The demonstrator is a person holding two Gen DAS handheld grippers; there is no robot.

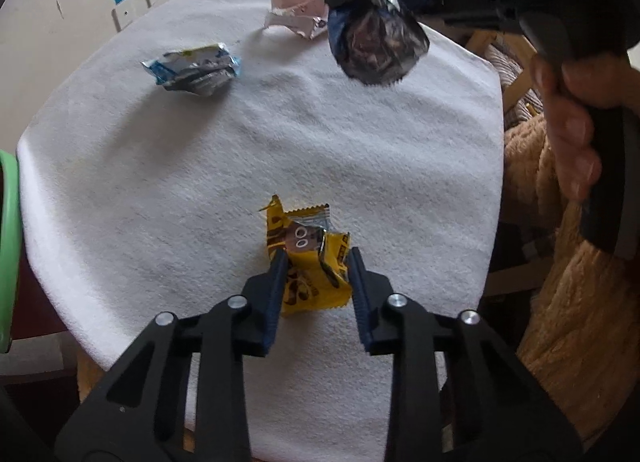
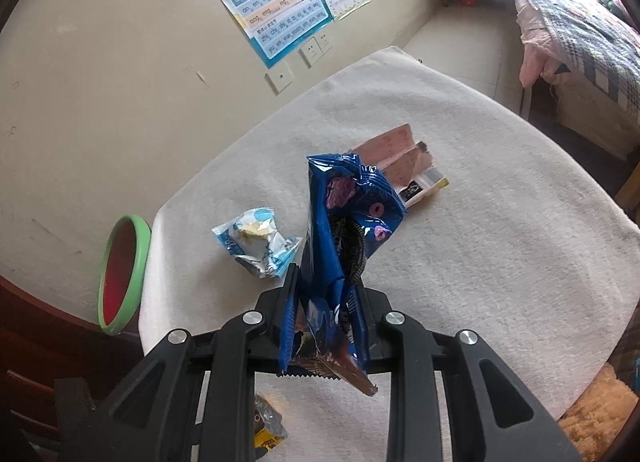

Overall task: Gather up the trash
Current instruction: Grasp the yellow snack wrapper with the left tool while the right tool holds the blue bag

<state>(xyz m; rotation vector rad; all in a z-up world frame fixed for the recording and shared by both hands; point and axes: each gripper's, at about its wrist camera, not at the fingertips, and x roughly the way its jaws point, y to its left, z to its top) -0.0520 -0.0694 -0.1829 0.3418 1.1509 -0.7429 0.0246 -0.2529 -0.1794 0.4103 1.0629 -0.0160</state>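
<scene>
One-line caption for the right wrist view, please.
Right claw clamps a blue cookie wrapper above the white cloth; two wrappers remain.

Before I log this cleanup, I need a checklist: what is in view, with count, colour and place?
yellow wrapper: 1, yellow, near cloth edge, between left tongs' pads.
dark blue wrapper: 1, dark blue, off the cloth, clamped in right tongs.
light blue wrapper: 1, light blue and silver, on cloth, bin side.
pink wrapper: 1, pink, far part of cloth.
cloth: 1, white, covers table.
bin: 1, green rim, red inside, beside table.
left tongs: black, blue pads.
right tongs: black, blue pads.
hand: 1, grips right tongs' handle.
</scene>
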